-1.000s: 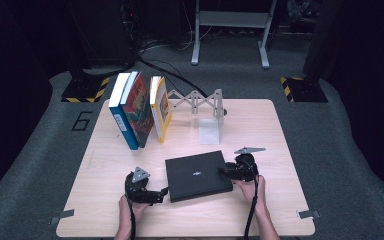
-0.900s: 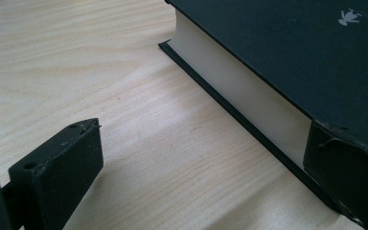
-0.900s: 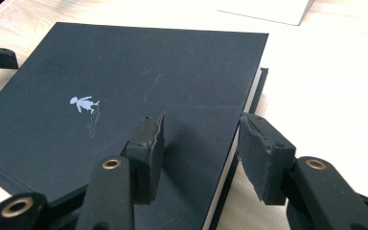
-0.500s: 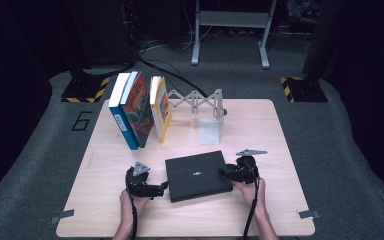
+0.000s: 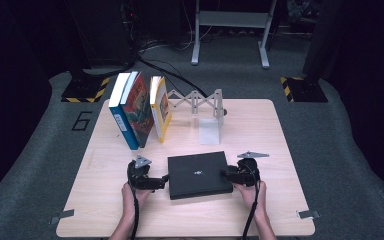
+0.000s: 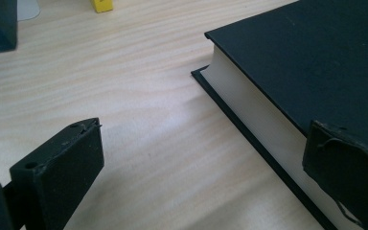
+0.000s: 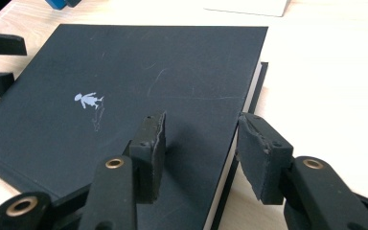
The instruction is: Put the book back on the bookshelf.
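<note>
Flat on the wooden table (image 5: 105, 200) lies a black book (image 5: 198, 174), in front of three standing books (image 5: 139, 110). At its left edge the left gripper (image 5: 164, 181) has its jaws spread wide, one against the page edge, the other over bare wood. At its right edge the right gripper (image 5: 225, 173) straddles the corner, jaws partly apart, not pressing.

Bare forearms, no sleeves; black handheld left gripper (image 5: 166, 180) and right gripper (image 5: 223, 173), grey triangular top plates, black trailing cables, brass rivets.

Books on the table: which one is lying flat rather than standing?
The black book, flat between both grippers; the blue book, red book and yellow book stand upright behind.
</note>
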`<state>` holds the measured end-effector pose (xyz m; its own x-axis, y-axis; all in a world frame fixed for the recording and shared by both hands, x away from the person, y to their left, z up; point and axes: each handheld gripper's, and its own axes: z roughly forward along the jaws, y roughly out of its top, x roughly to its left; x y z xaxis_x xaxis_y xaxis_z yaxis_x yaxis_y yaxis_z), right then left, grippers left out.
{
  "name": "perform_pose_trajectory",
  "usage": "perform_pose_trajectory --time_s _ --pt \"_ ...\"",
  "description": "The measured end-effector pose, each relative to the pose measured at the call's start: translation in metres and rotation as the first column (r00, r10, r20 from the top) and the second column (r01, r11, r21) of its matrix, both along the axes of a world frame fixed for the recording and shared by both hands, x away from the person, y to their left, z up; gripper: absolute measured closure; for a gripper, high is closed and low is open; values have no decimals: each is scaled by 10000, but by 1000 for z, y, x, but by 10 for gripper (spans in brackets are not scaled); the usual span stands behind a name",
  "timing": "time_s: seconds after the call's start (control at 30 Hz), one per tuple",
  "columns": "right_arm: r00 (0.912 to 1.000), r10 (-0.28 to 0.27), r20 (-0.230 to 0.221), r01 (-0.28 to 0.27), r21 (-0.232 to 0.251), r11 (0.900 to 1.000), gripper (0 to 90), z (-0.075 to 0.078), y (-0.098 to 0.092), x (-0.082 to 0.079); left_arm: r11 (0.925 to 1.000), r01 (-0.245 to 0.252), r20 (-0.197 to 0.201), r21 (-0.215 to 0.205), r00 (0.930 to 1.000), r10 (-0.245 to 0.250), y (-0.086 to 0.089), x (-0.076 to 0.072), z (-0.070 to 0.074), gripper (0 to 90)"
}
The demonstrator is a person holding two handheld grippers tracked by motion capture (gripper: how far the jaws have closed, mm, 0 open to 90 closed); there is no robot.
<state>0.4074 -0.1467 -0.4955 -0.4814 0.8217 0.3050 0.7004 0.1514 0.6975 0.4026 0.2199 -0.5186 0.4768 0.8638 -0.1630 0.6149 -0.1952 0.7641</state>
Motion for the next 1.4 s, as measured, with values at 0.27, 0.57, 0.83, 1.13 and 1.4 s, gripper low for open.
perform_pose_trajectory --time_s 0.27,0.57,0.83,1.13,1.4 --pt "9994 -349 -19 349 326 9989 529 -3 -3 -11 9999 -122 -154 -102 9998 120 -1 19 -1 2" --pt "9999 127 111 -130 283 9995 378 2 -6 4 9979 174 48 -628 9998 -172 7 2 3 0" --pt "9973 543 484 -534 -208 9984 279 12 8 43 9971 679 335 -354 9972 -667 4 -31 3 0" --pt "9961 765 437 -741 -532 9958 237 9 17 68 9923 1105 276 -562 9936 -1091 3 -50 0 0" --pt "9955 936 117 -923 -855 9921 295 2 21 72 9908 1350 143 91 9907 -1352 -10 -54 -7 0"
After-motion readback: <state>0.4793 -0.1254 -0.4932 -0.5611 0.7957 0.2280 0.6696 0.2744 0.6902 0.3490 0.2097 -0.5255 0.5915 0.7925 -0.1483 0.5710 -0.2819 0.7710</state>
